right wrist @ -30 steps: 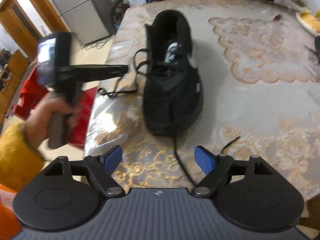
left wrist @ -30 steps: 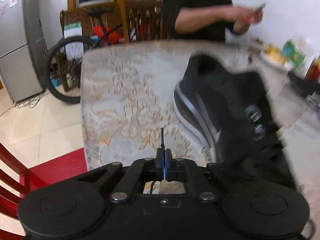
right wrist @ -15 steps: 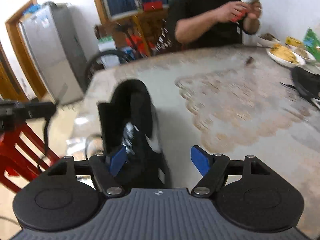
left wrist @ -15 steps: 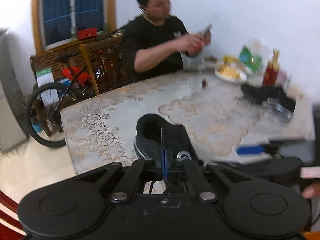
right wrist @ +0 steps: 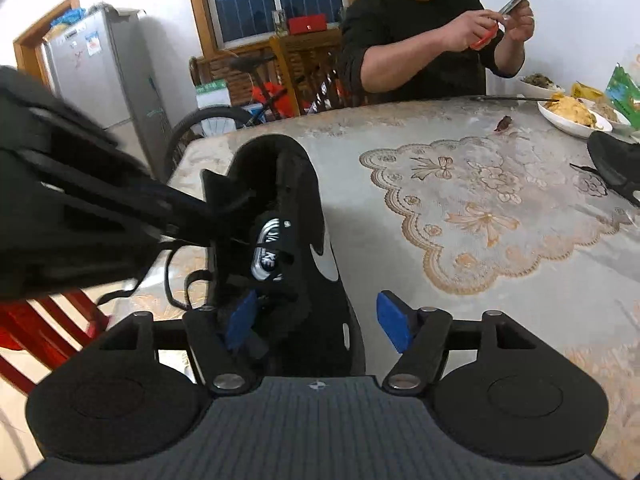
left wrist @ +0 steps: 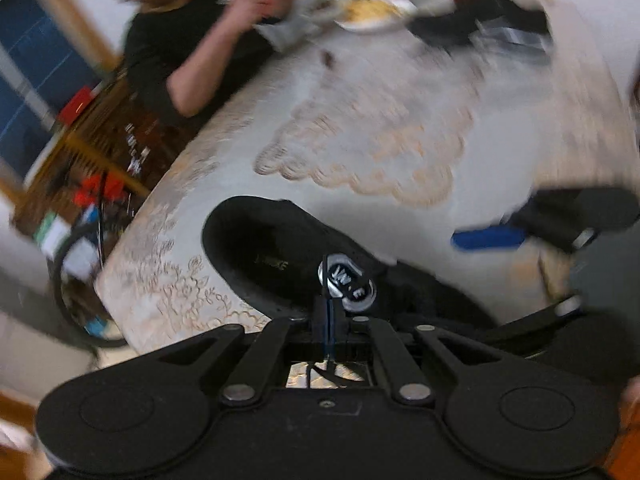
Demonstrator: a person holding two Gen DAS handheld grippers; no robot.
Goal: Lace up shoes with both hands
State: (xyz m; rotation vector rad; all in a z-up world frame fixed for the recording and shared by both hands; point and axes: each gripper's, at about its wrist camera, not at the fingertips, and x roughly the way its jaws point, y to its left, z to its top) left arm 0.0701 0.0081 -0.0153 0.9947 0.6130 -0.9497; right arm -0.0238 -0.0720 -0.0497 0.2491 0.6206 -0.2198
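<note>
between the spread right tongs (right wrist: 316, 320) sits the black shoe (right wrist: 296, 216) on the worktop (right wrist: 500, 216), toe nearest. left tongs (left wrist: 329, 312) are pressed together on a thin black lace (left wrist: 325, 276) over the shoe's tongue. beyond, a person (right wrist: 416, 40) sits at the far edge.
</note>
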